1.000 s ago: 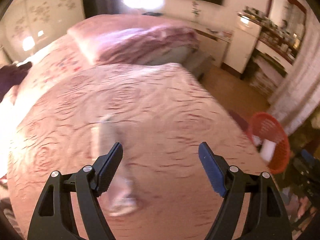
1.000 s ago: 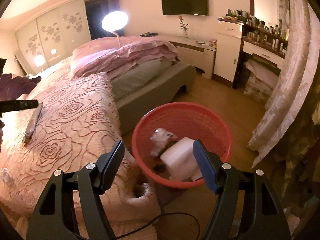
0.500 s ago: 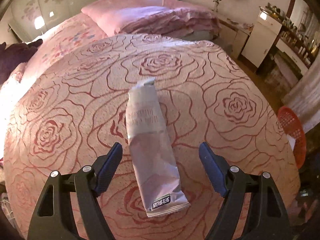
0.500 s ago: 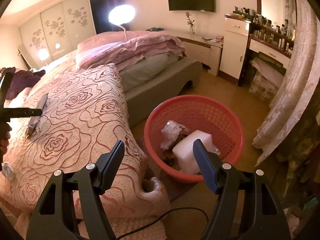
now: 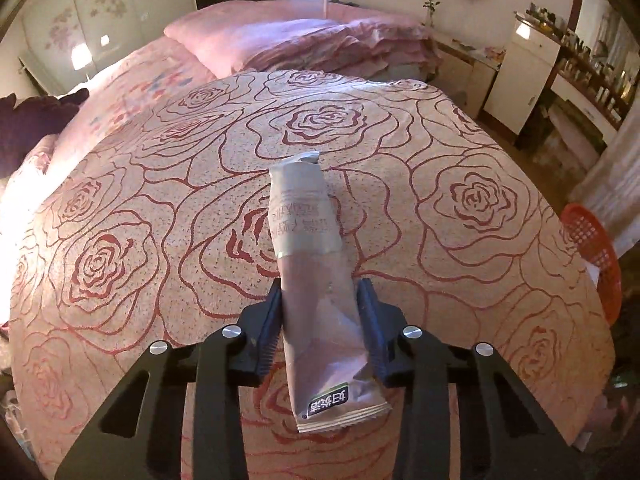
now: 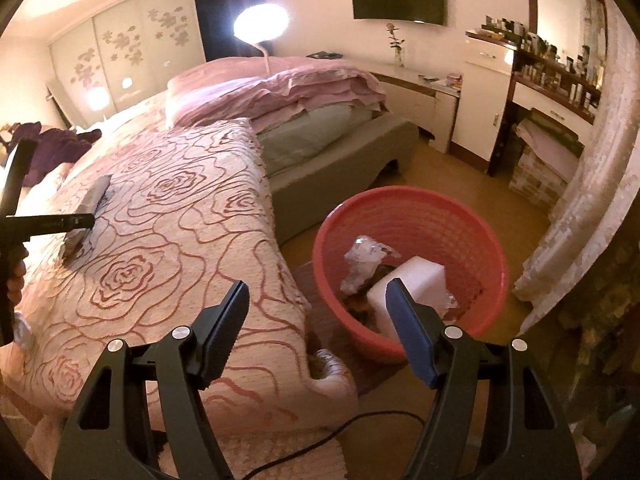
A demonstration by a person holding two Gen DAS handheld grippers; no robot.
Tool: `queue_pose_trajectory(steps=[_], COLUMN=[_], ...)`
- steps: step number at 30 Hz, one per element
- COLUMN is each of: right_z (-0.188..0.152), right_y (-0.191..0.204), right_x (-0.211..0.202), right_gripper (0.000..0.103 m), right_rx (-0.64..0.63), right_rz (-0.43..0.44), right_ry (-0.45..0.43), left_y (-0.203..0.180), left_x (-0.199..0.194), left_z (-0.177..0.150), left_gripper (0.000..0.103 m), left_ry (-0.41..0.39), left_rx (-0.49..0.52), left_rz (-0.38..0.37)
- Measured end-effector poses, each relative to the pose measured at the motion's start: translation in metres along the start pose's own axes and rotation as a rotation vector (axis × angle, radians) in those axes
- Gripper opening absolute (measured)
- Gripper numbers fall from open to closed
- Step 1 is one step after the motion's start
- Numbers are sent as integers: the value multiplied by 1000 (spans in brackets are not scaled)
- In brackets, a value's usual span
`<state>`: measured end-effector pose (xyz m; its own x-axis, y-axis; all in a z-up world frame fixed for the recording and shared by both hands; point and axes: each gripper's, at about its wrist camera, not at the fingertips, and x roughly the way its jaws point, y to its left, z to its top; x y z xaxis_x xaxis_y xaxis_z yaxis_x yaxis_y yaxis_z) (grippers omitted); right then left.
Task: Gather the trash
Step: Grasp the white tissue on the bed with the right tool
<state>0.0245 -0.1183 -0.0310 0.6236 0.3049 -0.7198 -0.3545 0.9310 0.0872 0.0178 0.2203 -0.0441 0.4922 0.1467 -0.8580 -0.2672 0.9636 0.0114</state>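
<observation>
A long, flattened silver-pink wrapper (image 5: 308, 232) lies on the rose-patterned bedspread (image 5: 460, 200). My left gripper (image 5: 320, 292) straddles its near half; the jaws are closing, and both pads touch the wrapper's sides. The right wrist view shows the same wrapper (image 6: 96, 192) far left on the bed, with a left finger (image 6: 76, 220) across it. My right gripper (image 6: 316, 284) hangs open and empty above the bed's corner, beside the red basket (image 6: 408, 208) on the floor. The basket holds a white block (image 6: 416, 280) and crumpled clear plastic (image 6: 364, 256).
Folded pink duvets (image 6: 280, 92) are stacked at the head of the bed, and a purple cloth (image 6: 52, 144) lies at its far left. A black cable (image 6: 360, 420) runs over the floor by the bed corner. Cabinets and a curtain (image 6: 580, 200) line the right side.
My left gripper came down over the wrapper and its jaws went from wide apart to touching the wrapper's sides. The right gripper drifted slightly and stayed open.
</observation>
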Motion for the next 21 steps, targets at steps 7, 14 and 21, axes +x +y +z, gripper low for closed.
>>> queue_pose_trajectory(steps=[7, 14, 21], right_z=[-1, -6, -12], right_y=[28, 88, 166], right_x=[0, -4, -10], right_gripper=[69, 69, 69], right_rx=[-68, -215, -399], right_rz=[53, 174, 369], right_ry=[7, 16, 39], left_y=[16, 48, 89], left_x=[-12, -37, -57], left_z=[-4, -10, -23], left_gripper=[33, 33, 33], left_ry=[-9, -51, -69], left_rx=[-30, -77, -151], left_rz=[-20, -3, 36])
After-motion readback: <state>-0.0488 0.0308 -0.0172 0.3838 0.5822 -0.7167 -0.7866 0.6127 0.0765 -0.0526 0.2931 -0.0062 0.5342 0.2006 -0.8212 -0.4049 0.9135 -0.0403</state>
